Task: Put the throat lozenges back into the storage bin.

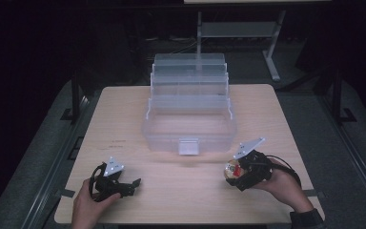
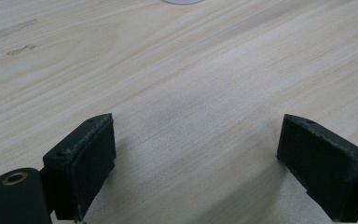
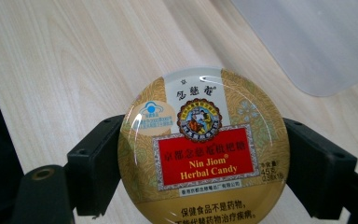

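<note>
Fingers of the right gripper (image 1: 233, 172) clamp a round candy tin (image 1: 231, 170) above the wooden table (image 1: 181, 186), in front of the clear plastic organizer box (image 1: 189, 119); the left gripper (image 1: 132, 183) rests open near the table's front left. In the left gripper view its pads (image 2: 93, 158) stand wide apart over bare wood. In the right gripper view the pads (image 3: 95, 163) press the tin's (image 3: 204, 149) rim on both sides; its gold lid reads "Nin Jiom Herbal Candy" on a red panel, with Chinese lettering.

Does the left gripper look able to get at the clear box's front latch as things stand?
Probably yes: the left gripper is open and empty, with bare table up to the latch.
</note>
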A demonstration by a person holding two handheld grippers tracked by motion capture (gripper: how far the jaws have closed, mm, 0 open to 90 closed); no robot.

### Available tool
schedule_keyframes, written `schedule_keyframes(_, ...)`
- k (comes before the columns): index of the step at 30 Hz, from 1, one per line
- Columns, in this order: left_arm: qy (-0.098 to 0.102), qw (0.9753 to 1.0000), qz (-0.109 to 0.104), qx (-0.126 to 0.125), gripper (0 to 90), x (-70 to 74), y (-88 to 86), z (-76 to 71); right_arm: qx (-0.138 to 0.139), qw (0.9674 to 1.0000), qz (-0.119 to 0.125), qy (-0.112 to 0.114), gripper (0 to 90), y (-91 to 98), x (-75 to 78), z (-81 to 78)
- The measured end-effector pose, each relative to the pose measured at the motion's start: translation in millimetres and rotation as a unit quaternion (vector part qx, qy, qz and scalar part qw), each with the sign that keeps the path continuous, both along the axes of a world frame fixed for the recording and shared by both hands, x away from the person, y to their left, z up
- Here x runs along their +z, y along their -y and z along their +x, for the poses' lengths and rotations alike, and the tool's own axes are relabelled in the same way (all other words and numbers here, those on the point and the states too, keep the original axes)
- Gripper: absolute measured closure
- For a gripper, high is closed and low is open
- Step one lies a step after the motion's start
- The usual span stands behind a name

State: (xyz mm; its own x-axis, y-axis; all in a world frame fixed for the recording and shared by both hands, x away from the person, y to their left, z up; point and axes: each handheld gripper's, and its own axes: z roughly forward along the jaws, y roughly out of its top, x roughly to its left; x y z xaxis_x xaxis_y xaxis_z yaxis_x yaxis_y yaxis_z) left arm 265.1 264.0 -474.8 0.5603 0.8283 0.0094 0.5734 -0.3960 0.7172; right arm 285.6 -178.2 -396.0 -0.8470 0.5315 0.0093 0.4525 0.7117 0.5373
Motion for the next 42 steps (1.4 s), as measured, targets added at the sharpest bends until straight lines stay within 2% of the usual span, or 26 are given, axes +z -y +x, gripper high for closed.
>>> schedule_keyframes(42,0.001,1.0,-0.002,0.002,10.5,-0.2,0.3,-0.1,-0.027,0.9994,0.009,0.021,19.7,13.8,27.0,20.1)
